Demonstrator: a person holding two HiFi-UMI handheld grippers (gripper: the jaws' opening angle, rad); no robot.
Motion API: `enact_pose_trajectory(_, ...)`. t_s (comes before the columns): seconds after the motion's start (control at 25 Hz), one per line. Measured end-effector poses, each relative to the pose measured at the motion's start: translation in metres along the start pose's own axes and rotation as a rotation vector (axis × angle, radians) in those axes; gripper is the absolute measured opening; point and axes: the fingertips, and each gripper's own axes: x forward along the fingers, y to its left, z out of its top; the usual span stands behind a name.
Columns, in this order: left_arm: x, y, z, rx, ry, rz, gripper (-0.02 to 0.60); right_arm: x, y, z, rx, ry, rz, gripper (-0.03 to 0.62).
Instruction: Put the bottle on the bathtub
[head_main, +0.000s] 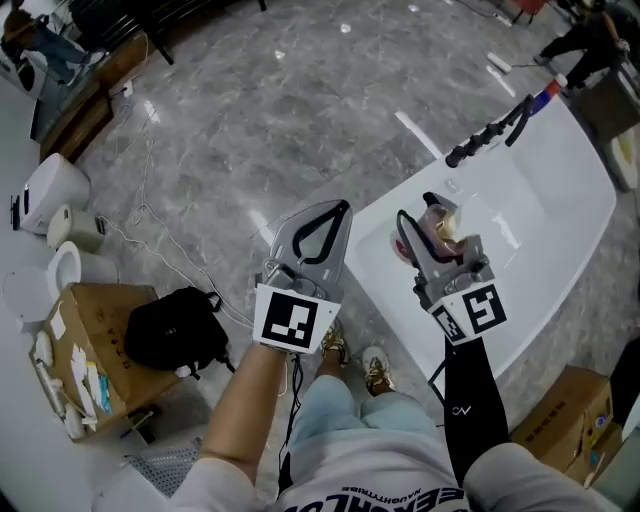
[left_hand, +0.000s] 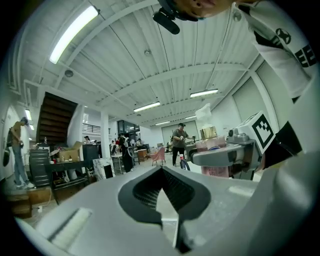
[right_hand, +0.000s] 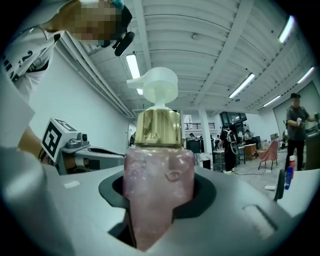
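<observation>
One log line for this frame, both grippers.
left gripper: shut, empty | right gripper: shut on pink pump bottle with gold collar | white bathtub: bottle not yet set down

Black backpack on grey marble floor, just beside open cardboard box. White cable trails across floor. Second cardboard box lower right.

The bathtub fills the right of the head view, and the bottle stands upright between the right tongs over its near-left end. The left tongs are just beside them to the left, over the floor. Farther left on the floor, a backpack lies just right of a cardboard box (a second box stands at the lower right, near the tub).
</observation>
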Motion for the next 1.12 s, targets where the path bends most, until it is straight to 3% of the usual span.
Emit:
enact_pose_trajectory(0.16,0.024,0.002,-0.03,-0.006,-0.019,-0.072,0.0,0.022,-0.007,-0.031,0.011,0.009,-0.024,0.209)
enact_pose_trajectory(0.44,0.061,-0.002,-0.077,-0.017,0.006,-0.124,0.0,0.041,-0.03,-0.097,0.021,0.067,-0.055,0.209)
enact_pose_trajectory(0.84,0.122,-0.008,-0.133,-0.052,0.075,-0.118,0.0,0.063,-0.091,-0.154,0.057,0.085,-0.062,0.209)
enact_pose_trajectory(1.12,0.155,-0.01,-0.164,-0.051,0.112,-0.108,0.0,0.076,-0.106,-0.187,0.081,0.1,-0.007,0.209)
